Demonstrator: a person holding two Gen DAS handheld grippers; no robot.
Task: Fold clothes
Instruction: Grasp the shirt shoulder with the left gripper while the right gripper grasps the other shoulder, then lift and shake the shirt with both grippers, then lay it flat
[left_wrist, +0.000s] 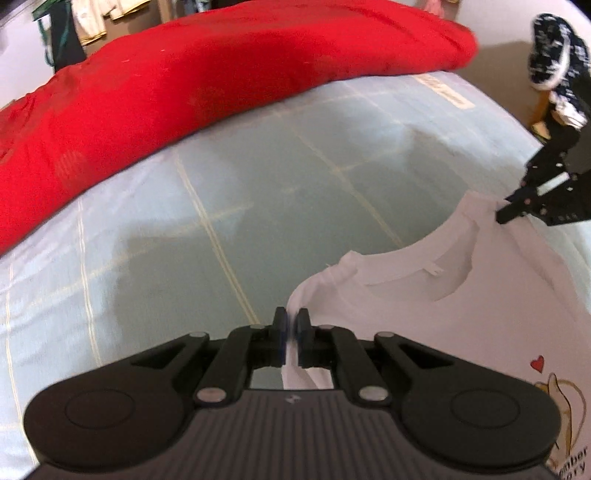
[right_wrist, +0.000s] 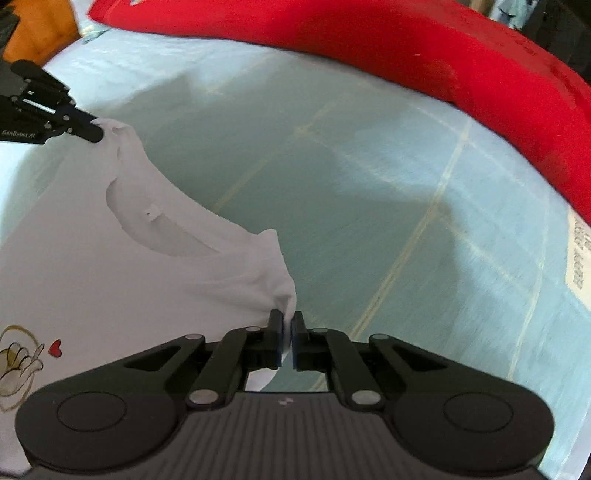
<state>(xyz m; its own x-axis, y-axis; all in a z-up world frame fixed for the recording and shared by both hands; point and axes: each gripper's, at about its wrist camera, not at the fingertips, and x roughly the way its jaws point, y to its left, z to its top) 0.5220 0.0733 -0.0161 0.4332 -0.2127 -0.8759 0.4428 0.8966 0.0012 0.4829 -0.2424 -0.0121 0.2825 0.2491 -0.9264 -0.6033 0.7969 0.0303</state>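
While pinched at both shoulders: white T-shirt (left_wrist: 461, 314) held up over the bed (left_wrist: 221, 206).

Left gripper (left_wrist: 291, 334), jaws pressed together on a bunch of white cloth at one shoulder, beside the neck hole. Right gripper (right_wrist: 287, 334), jaws also pinching white cloth, at the other shoulder. Neck hole stretched open between the two grips, with a small tag inside the collar. Little red heart (right_wrist: 55, 348) and a yellow drawing of a hand on the front of the shirt. Pale blue sheet with thin yellow lines under it all, dark shadow of the shirt on the sheet. Big red cloth (left_wrist: 207, 77) farther back on the bed, well apart from the shirt. Patterned sleeve (left_wrist: 554, 62) above the right gripper, seen from the left wrist camera.
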